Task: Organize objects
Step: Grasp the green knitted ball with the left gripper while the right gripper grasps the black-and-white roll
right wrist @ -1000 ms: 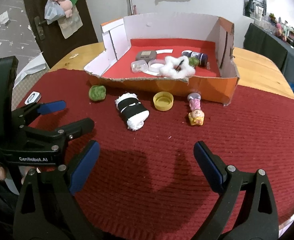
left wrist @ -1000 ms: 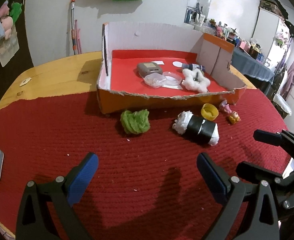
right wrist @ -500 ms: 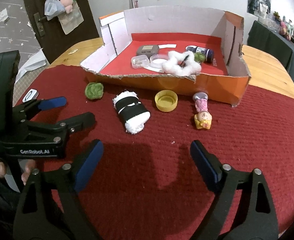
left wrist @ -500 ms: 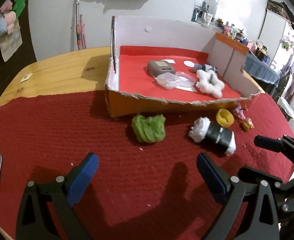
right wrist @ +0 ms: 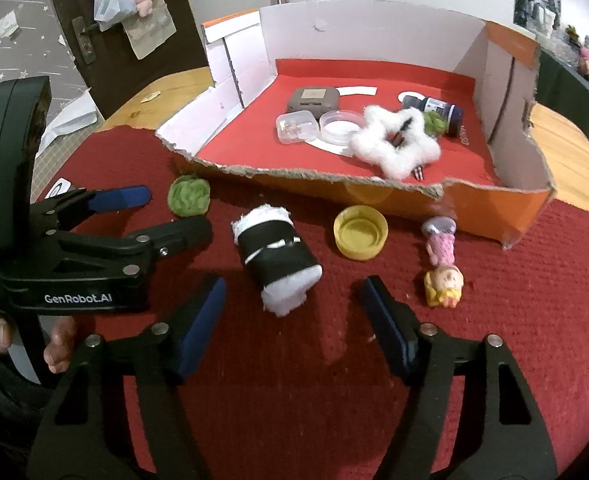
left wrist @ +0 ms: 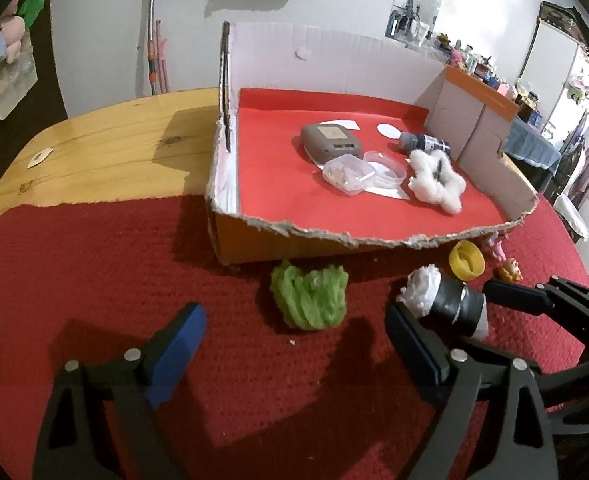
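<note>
Four things lie loose on the surface (right wrist: 534,320): one green tuft (right wrist: 188,196), one roll (right wrist: 278,260), one yellow cap (right wrist: 360,232), one doll (right wrist: 442,264). Left tool (left wrist: 294,356) reads "GenRobot.AI"; the bottle (right wrist: 438,109) label looks unreadable. Both it and right tool (right wrist: 294,320) are closing, ungripped.

Near mat (right wrist: 514,320): bare red cloth below both grippers; open passage.
Strip before box: green tuft (left wrist: 309,300), wrapped roll (right wrist: 278,258), yellow cap (right wrist: 360,232) and doll (right wrist: 444,270) lie in a row, with gaps between them.
Box front wall (left wrist: 334,246): low and torn; passable from above.
Box side and back walls (left wrist: 334,60): tall; they block level entry.
Box floor, left part (left wrist: 270,176): bare red floor.
Box floor, right part: grey case (left wrist: 330,142), clear containers (left wrist: 344,174), white fluff (left wrist: 438,184) and dark bottle (left wrist: 424,143) crowd it.
Left gripper (right wrist: 166,216): stands just left of the roll, narrowing that side.
</note>
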### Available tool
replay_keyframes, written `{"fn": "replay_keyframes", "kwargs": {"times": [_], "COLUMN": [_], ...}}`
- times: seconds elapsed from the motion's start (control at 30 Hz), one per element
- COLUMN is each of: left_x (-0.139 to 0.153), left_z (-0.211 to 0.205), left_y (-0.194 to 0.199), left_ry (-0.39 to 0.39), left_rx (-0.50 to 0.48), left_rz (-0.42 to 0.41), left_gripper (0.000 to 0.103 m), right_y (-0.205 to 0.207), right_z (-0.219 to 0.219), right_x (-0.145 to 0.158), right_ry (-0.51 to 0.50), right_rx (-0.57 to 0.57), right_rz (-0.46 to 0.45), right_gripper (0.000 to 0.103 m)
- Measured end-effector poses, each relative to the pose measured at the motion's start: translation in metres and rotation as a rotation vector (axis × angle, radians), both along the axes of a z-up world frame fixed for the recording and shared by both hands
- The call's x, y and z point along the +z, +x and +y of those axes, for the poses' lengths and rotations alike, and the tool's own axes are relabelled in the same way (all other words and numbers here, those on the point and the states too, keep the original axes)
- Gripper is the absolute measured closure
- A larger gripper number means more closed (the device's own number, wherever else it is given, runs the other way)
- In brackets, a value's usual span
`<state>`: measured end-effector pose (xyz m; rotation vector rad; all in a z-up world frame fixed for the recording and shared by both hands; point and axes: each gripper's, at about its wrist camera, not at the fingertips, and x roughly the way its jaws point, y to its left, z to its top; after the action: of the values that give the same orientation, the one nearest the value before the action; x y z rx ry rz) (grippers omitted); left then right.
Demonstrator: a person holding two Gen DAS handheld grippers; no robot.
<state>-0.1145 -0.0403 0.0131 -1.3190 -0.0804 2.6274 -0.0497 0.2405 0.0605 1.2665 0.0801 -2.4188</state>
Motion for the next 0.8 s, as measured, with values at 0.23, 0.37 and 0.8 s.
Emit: {"fn": "replay_keyframes", "kwargs": {"times": [0.23,0.37,0.8], "left_x": [0.002,0.002,0.006], "left_z": [-0.001,-0.002,0.002], "left_y": [-0.006,-0.007,0.003], "left_ry": [-0.001,-0.001,0.019], "left_rx": [-0.016,-0.019,-0.047], "left_rz": [0.001,0.003,0.006], "left_gripper": [0.030,0.038,0.066], "right_y": [-0.010,-0.011,-0.003], "right_z": [-0.009,-0.014,-0.010], "right_x": [-0.001,-0.002,0.006], "right_ry": [0.002,0.012,-0.009], "right_rx": [0.023,0.033,0.032], "right_rz": [-0.008,-0.005,0.007], "right_gripper": [0.049,0.055,0.063]}}
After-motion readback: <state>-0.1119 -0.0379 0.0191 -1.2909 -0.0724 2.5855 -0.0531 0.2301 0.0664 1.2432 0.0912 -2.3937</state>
